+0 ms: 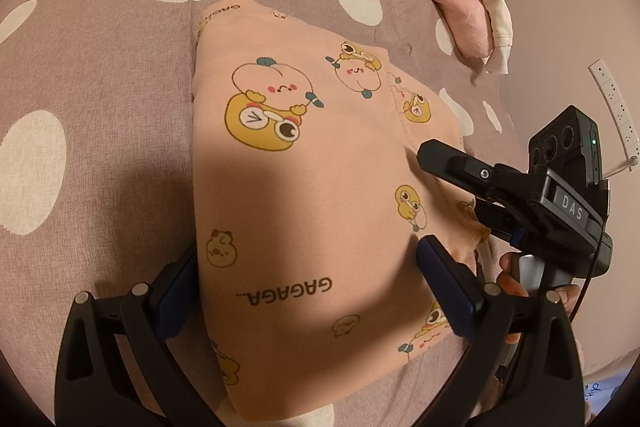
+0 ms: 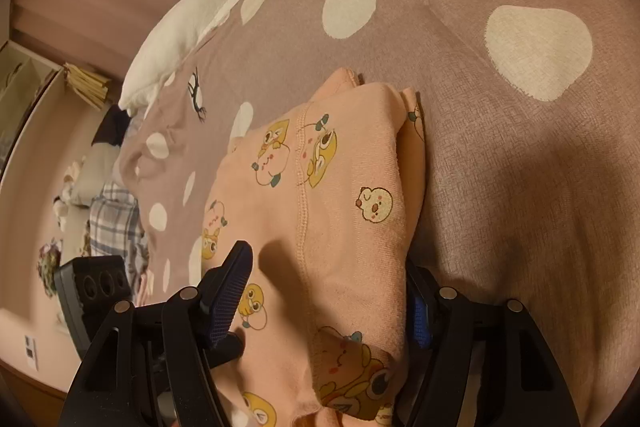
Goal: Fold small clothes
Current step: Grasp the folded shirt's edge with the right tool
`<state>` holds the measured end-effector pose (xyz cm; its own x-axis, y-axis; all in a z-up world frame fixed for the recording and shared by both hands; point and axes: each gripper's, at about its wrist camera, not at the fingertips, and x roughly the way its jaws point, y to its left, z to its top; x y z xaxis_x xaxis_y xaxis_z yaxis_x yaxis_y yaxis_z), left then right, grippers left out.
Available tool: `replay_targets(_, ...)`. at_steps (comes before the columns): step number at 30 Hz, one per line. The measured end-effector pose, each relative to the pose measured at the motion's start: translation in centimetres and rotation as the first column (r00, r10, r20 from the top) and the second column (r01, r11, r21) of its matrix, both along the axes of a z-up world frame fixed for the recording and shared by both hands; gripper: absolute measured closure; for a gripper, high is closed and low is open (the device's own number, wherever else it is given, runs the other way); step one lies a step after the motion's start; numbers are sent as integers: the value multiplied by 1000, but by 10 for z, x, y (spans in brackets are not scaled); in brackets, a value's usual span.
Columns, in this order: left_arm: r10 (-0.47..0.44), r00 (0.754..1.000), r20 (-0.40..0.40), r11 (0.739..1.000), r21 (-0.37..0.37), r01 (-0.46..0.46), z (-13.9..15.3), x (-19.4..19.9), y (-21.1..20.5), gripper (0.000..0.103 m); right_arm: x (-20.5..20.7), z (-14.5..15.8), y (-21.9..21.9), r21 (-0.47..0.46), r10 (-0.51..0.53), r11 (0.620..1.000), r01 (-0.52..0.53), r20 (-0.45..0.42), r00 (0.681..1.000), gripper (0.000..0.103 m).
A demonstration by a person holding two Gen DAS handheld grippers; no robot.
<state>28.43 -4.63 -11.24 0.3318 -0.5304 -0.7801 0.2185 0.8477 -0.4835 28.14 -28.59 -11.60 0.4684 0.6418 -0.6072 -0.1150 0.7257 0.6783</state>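
A small peach garment (image 1: 304, 163) printed with cartoon ducks lies partly folded on the dotted bedspread (image 1: 100, 75), soft, light and limp by the look of it. The left gripper (image 1: 308, 267) stands wide over it, empty; the right gripper (image 2: 328, 291) straddles a folded edge (contact of the pads cannot be told). Doubled edges or the stitched seam should give the surest hold.

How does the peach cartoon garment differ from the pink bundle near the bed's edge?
The peach garment carries printed cartoon ducks and lettering; the pink bundle looks plain, with a cream piece beside it. The peach garment lies spread broad and flat mid-bed; the bundle sits rolled up. Both rest on the spotted bedcover.
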Motion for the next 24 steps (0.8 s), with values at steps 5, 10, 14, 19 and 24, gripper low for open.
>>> replay_targets(5, -5, 1000, -2, 1000, 2, 5, 0, 1, -1, 3, 0, 0, 1, -11, 5, 1000, -5, 1, 1000, 34)
replay_targets(10, -8, 1000, -2, 1000, 9, 8, -1, 2, -3, 3, -2, 1, 1, -12, 4, 1000, -4, 3, 1000, 34)
replay_targets(14, -10, 1000, -1, 1000, 16, 10, -1, 1, -4, 3, -1, 1, 4, -27, 7, 1000, -7, 5, 1000, 34)
replay_targets(19, -16, 1000, 3, 999, 29, 16, -2, 2, -6, 3, -2, 1, 8, -64, 17, 998, -15, 18, 1000, 34)
replay_targets(24, -18, 1000, 5, 999, 34, 18, -2, 2, -7, 3, -2, 2, 10, -93, 26, 995, -23, 28, 999, 34)
